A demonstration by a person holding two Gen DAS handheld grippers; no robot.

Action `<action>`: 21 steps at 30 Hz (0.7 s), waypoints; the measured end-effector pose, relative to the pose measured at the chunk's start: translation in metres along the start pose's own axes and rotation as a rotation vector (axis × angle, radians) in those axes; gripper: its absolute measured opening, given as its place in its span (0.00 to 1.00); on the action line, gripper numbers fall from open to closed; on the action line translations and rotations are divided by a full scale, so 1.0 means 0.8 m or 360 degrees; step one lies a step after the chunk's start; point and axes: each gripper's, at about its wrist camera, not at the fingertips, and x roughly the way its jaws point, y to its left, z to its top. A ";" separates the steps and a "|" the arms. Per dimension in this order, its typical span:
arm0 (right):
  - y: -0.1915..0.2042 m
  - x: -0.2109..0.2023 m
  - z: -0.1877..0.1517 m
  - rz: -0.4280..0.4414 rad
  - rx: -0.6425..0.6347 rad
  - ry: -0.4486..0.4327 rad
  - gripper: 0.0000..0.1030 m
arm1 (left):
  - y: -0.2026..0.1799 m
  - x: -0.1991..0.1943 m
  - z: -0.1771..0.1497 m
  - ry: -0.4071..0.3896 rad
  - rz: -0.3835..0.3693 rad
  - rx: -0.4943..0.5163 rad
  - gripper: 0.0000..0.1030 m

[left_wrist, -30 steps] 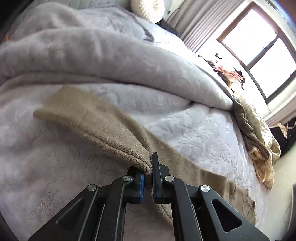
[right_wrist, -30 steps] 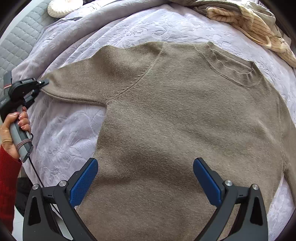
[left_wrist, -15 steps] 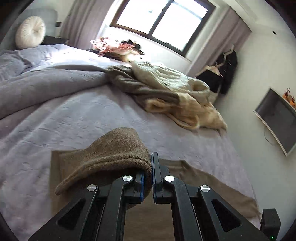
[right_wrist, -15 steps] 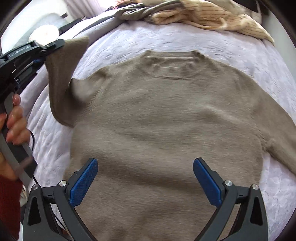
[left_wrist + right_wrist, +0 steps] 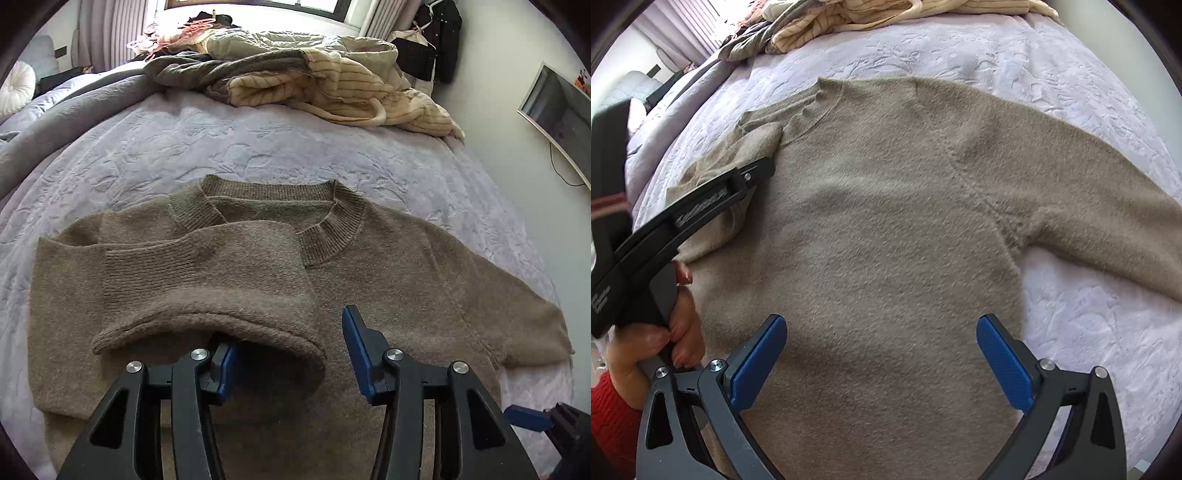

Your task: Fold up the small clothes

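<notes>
Your left tongs (image 5: 288,354) are opening off the cuff, your right tongs (image 5: 881,363) gape empty over the sweater (image 5: 886,240) flat on the bed (image 5: 258,147): one sleeve (image 5: 207,280) is folded in, the other (image 5: 1089,206) and the body remain.

Bare bedspread (image 5: 258,147) between sweater (image 5: 406,280) and clothes heap (image 5: 332,85).
</notes>
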 end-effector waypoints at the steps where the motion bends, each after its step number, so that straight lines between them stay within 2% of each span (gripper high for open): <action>1: 0.001 -0.002 0.004 -0.0004 -0.0014 -0.0014 0.99 | 0.005 -0.008 0.002 0.0021 0.0000 -0.0003 0.50; 3: 0.006 -0.007 0.015 -0.0016 -0.0068 -0.0052 0.99 | 0.024 -0.031 0.005 0.0049 0.0014 -0.0033 0.50; 6: 0.028 -0.015 0.035 -0.0029 -0.0222 -0.0128 0.99 | 0.061 -0.069 0.010 -0.0015 0.0058 -0.0061 0.50; 7: 0.041 -0.016 0.041 -0.0032 -0.0292 -0.0155 1.00 | 0.082 -0.081 0.013 -0.0036 0.0106 -0.0070 0.55; 8: 0.056 -0.018 0.047 -0.0035 -0.0372 -0.0184 1.00 | 0.102 -0.086 0.016 -0.0041 0.0152 -0.0087 0.66; 9: 0.080 -0.018 0.054 -0.0041 -0.0494 -0.0223 1.00 | 0.131 -0.090 0.019 -0.0038 0.0205 -0.0122 0.83; 11: 0.129 -0.012 0.062 -0.0077 -0.0750 -0.0291 1.00 | 0.175 -0.083 0.028 -0.0001 0.0278 -0.0174 0.83; 14: 0.196 0.013 0.063 -0.0212 -0.1122 -0.0353 1.00 | 0.239 -0.045 0.037 0.0185 0.0289 -0.0263 0.83; 17: 0.251 0.052 0.062 -0.0356 -0.1413 -0.0400 0.99 | 0.278 -0.009 0.040 0.0301 0.0198 -0.0385 0.83; 18: 0.265 0.068 0.065 -0.0407 -0.1477 -0.0404 0.99 | 0.284 -0.003 0.040 0.0307 0.0168 -0.0420 0.80; 19: 0.272 0.079 0.067 -0.0443 -0.1511 -0.0402 0.99 | 0.287 0.001 0.041 0.0300 0.0132 -0.0453 0.69; 20: 0.279 0.092 0.071 -0.0494 -0.1539 -0.0401 0.98 | 0.289 0.004 0.041 0.0300 0.0107 -0.0475 0.61; 21: 0.283 0.103 0.075 -0.0536 -0.1552 -0.0397 0.94 | 0.290 0.008 0.040 0.0310 0.0101 -0.0492 0.48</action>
